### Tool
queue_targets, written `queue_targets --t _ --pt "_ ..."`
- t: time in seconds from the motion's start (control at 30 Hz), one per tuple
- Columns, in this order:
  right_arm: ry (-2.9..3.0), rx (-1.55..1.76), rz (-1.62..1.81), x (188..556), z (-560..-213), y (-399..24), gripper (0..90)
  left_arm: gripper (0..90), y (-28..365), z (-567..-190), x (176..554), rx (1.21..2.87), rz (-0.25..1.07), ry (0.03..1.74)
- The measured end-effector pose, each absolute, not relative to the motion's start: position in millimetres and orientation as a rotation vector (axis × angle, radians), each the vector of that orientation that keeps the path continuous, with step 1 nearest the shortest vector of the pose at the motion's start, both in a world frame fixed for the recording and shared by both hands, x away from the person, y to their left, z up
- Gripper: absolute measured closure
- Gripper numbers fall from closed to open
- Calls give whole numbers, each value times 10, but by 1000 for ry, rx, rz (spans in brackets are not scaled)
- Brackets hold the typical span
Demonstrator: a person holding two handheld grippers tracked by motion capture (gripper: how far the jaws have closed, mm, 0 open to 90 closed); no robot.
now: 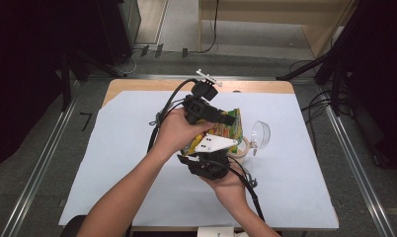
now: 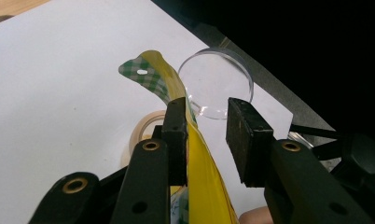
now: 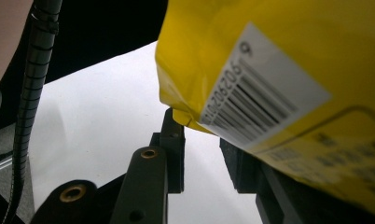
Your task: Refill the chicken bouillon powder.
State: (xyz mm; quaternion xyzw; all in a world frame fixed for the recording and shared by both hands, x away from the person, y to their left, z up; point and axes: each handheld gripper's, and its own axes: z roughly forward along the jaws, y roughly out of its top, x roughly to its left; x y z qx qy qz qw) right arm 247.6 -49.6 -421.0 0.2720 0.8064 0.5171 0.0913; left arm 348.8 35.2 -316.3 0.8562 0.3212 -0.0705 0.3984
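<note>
In the high view the two hands crowd together over the white sheet (image 1: 137, 148), and the yellow bag (image 1: 226, 129) between them is mostly covered by hands and gripper bodies; how the jaws stand cannot be read from there. The left gripper (image 1: 221, 118) sits above the bag, the right gripper (image 1: 206, 163) below it, its grey plate lying across the bag's lower edge.

The left gripper view is clearer: the jaws stand apart, and the bag's (image 2: 199, 158) top strip lies against the left jaw only, with a plain gap to the right jaw; the green checked end with its hang hole curls up free. That view also gives the clear round dish (image 2: 216, 84) beyond the jaws and a tape roll (image 2: 146, 126) half hidden behind the left jaw; in the high view the dish (image 1: 260, 133) stands just right of the bag.

In the right gripper view the bag (image 3: 269, 70), barcode showing, overhangs and hides the right jaw's tip; its corner touches the left jaw; whether this gripper pinches it I cannot tell.
</note>
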Motion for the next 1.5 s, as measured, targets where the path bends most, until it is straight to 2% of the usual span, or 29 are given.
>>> queue_targets --t 0.5,0.7,1.5 --pt "2398 795 1536 2464 -4171 -505 724 694 351 -3097 3432 2173 -148 796" --pt "2415 809 1541 2467 -4139 -493 721 691 380 -3122 3490 2166 -186 816" --pt "2411 821 1535 2480 -4218 -499 716 693 334 -3178 3479 2184 -173 816"
